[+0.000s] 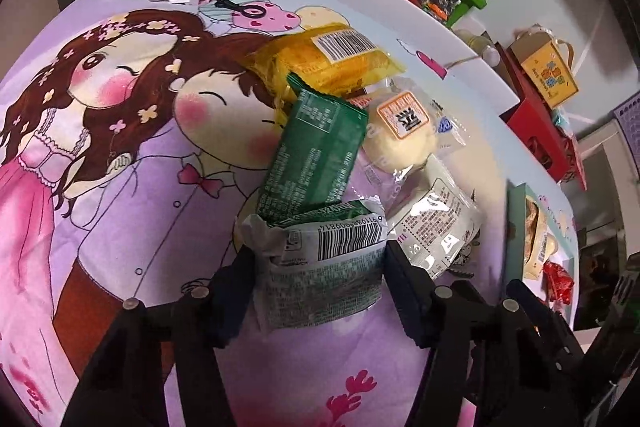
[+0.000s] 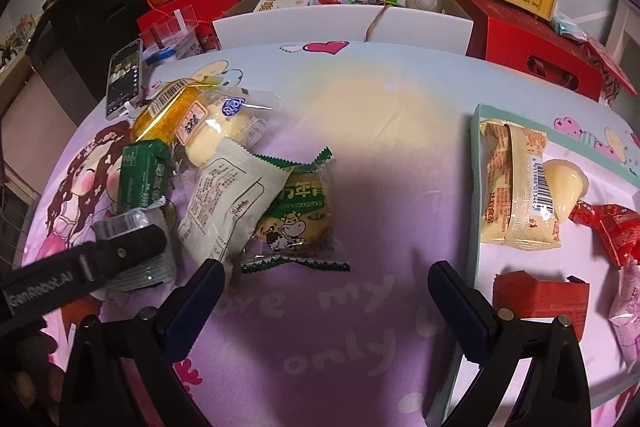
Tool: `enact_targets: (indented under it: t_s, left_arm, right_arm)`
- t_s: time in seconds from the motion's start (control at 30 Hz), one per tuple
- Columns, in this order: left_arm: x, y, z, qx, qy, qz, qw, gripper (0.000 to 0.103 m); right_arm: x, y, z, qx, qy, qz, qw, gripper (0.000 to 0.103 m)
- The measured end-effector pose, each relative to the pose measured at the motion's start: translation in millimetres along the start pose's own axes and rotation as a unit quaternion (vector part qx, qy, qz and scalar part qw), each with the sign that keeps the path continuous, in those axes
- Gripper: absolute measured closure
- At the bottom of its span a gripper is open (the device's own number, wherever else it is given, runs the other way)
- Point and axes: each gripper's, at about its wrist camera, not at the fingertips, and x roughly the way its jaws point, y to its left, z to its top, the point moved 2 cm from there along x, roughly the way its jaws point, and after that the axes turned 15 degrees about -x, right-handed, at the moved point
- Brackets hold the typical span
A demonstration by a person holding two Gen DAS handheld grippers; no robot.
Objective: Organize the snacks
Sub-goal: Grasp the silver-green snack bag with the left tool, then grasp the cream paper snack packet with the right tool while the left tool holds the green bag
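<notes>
Phone (image 2: 125,79) upper left, by table (image 2: 360,307) edge. Left claw (image 1: 318,275) clamped on grey-white snack pack (image 1: 320,267), low in left-wrist view. Snack pile just beyond: green pack (image 1: 316,151), yellow pack (image 1: 324,61), white pack (image 2: 228,195), cow-print biscuit pack (image 2: 296,215). Centre cloth bare, open room. Right claw (image 2: 324,283) wide open, empty. Tray (image 2: 476,187) at right holds cream packs (image 2: 516,187); red packs (image 2: 540,299) beside. Red boxes (image 2: 536,51) crowd far edge.
</notes>
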Motion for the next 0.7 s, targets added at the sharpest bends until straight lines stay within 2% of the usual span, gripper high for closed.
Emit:
enact_targets:
  t_s: [0.33,0.7]
  left_arm:
    - [-19,19,13,-0.029,-0.017,-0.026,0.9991,0.039]
    - [-26,35,31,-0.051,-0.044,-0.009,0.9977,0.039]
  right_arm:
    - [-9,16,13,-0.012,-0.026,-0.001,1.000,0.000]
    - [5,48,37,-0.036,-0.022,-0.006,0.999,0.006]
